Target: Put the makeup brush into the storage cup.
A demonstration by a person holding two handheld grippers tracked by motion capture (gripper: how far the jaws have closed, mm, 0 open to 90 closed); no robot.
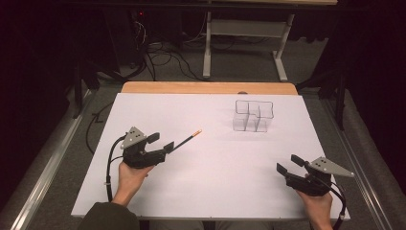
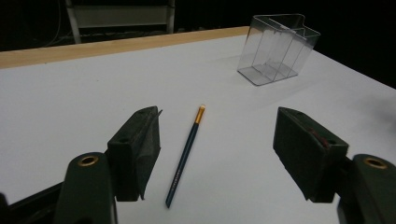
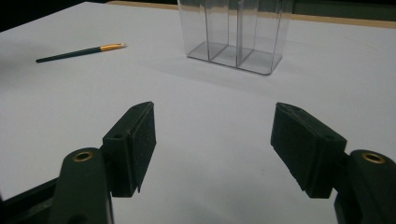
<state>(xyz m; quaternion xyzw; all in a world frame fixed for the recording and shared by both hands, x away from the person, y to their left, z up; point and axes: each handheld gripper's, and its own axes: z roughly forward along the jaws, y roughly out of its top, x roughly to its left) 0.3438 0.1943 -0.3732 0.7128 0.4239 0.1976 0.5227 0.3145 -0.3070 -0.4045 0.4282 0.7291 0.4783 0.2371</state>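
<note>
In the high view the near end of the slim dark green pencil with a gold ferrule (image 1: pixel 187 138) is hidden behind the jaw tips of the left gripper (image 1: pixel 161 142), so contact there cannot be judged from above. In the left gripper view the pencil (image 2: pixel 185 157) lies flat on the white table surface (image 2: pixel 70 93) between the two spread jaws, touching neither; faint printing on its shaft is too small to read. Its gold end points toward the clear plastic three-compartment organiser (image 2: pixel 277 49), which stands upright well apart from it; its compartment walls are hard to separate by eye. The right gripper (image 1: pixel 286 165) rests at the table's near right edge, jaws spread wide, with nothing between them. In the right gripper view the pencil (image 3: pixel 80 52) lies far off to the left, and the organiser's (image 3: pixel 236 32) top is cut off by the frame.
</note>
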